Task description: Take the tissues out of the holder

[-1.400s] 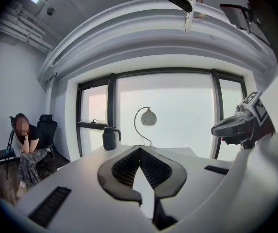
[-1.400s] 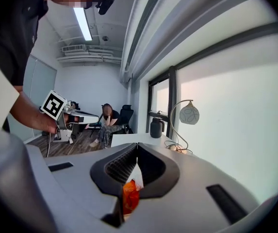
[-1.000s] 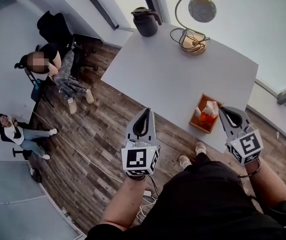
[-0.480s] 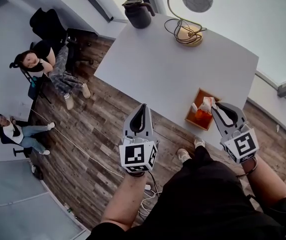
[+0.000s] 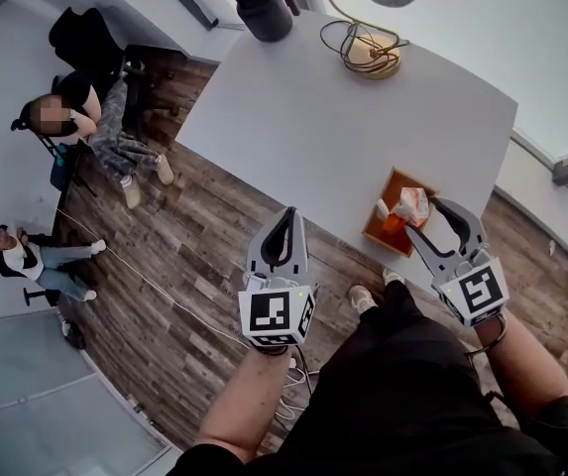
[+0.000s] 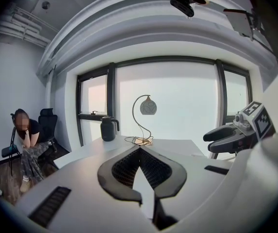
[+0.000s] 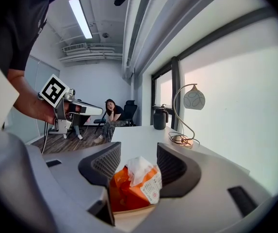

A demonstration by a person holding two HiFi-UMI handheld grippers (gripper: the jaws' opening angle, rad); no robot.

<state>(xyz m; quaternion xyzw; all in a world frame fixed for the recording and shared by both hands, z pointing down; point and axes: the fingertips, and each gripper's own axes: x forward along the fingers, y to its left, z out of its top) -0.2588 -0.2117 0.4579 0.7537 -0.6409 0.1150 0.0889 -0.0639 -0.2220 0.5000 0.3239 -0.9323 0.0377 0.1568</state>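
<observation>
An orange tissue pack with a white tissue sticking out of its top stands in a small wooden holder near the front edge of the white table. My right gripper is at the holder and its jaws are opening. In the right gripper view the tissue pack sits between the two pads with gaps on both sides, and the holder's rim shows below it. My left gripper hangs shut over the wooden floor, left of the table, holding nothing.
A curved desk lamp with a coiled cord and a dark jug stand at the table's far end. Two people sit at the left by a black chair. A cable runs across the floor.
The right gripper's jaws went from shut to wide apart and now flank the tissue pack. The left gripper stayed shut and hardly moved.
</observation>
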